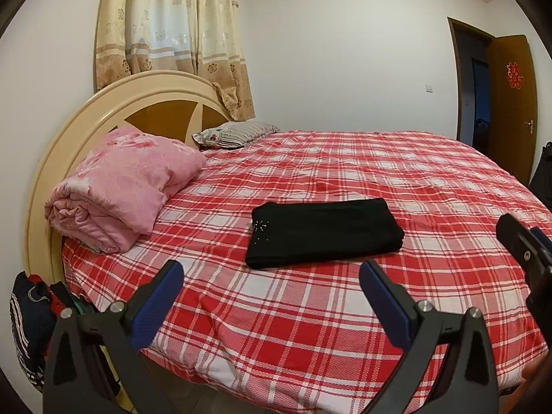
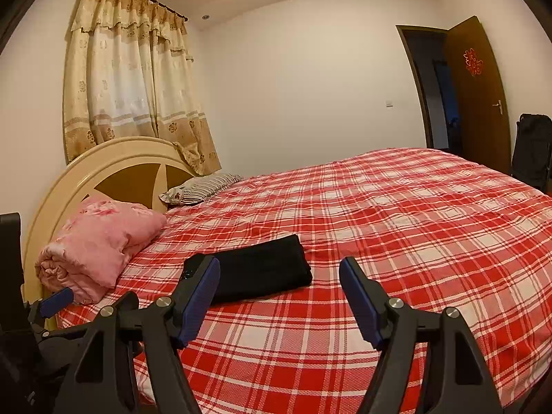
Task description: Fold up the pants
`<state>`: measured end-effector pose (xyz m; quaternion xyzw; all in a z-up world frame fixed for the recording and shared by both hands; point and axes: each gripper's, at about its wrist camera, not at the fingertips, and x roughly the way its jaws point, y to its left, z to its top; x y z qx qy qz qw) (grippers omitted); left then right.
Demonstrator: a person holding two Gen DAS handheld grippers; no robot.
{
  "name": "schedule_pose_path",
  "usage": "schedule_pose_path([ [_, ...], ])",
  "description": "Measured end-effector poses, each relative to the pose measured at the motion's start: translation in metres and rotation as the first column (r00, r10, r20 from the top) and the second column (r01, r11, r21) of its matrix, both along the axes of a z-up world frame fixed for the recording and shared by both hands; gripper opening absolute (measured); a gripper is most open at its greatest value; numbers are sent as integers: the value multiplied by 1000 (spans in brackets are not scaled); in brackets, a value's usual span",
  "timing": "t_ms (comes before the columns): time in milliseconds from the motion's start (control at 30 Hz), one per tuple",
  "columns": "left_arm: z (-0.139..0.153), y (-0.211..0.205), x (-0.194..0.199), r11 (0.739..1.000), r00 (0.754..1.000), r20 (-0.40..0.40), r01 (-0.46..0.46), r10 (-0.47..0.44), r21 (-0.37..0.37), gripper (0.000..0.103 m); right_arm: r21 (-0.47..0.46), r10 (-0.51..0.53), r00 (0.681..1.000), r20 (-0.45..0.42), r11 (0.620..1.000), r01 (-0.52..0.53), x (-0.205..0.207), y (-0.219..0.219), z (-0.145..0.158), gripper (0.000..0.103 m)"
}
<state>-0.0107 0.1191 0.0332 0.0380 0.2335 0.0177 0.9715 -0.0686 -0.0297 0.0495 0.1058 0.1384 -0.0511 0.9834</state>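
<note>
Black pants lie folded into a flat rectangle at centre frame on the red plaid bedsheet, small studs showing near the left end. Left gripper at bottom of frame, jaws spread wide, holding nothing, clear of the cloth. Right gripper also released, jaws apart, its left pad overlapping the pants' near end in view; contact not discernible. Pink quilt bundled at left, against the headboard.
</note>
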Motion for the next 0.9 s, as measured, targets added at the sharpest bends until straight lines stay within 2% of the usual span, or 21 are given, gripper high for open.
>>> schedule_pose_path([
  [267,3,0,-3,1000,999,33,5,-6,19,103,1,-2,1000,-3,1000,2,1,-1,-1,73],
  [567,0,4,3,998,999,-1,35,-35,-50,103,6,-10,1000,-11,1000,10,2,-2,-3,73],
  [900,0,-2,1,999,999,23,38,-38,4,103,12,-12,1000,-23,1000,12,5,-1,-5,73],
])
